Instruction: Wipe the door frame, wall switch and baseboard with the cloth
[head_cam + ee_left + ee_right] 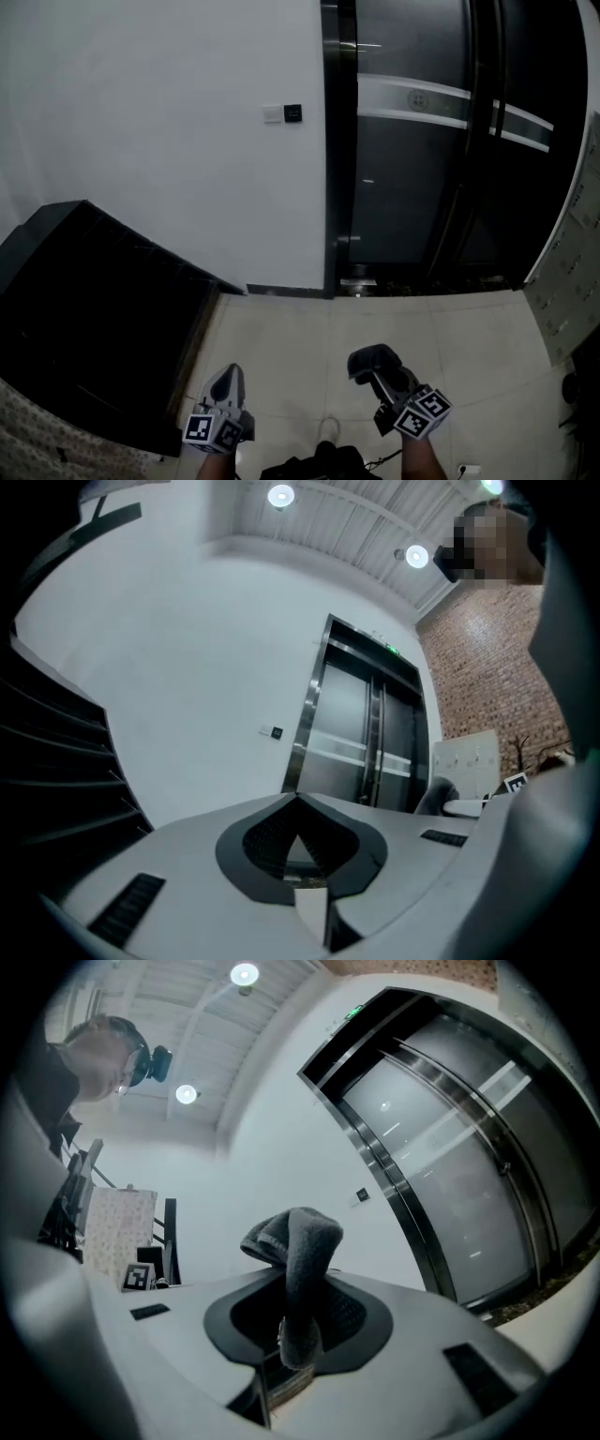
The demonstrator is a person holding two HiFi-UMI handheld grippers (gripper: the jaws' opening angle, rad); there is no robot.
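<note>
Grey cloth (302,1241) sits pinched between the two fingers of the right gripper (292,1321), its bunched top folding over above them. In the head view the cloth shows as a dark lump at that gripper's tip, low over the pale tiled floor (300,342) and well apart from the wall. The left gripper (298,803) holds nothing: its fingers are pressed together at the tips. It hangs over the floor just left of the right one, both pointing towards the wall.

Ahead stands a white wall (169,141). The wall switch (293,113) is a small black square high on it, with a white plate (273,114) touching its left side. Just right of the switch runs the dark door frame (330,187), upright from the floor to the top of the picture, and past it are dark glossy doors (412,187) crossed by a pale band. The baseboard (286,290) is a thin dark strip where wall meets floor, ending at the frame. To the left a black cabinet (84,309) (or steps, I cannot tell which) stands against the wall.
</note>
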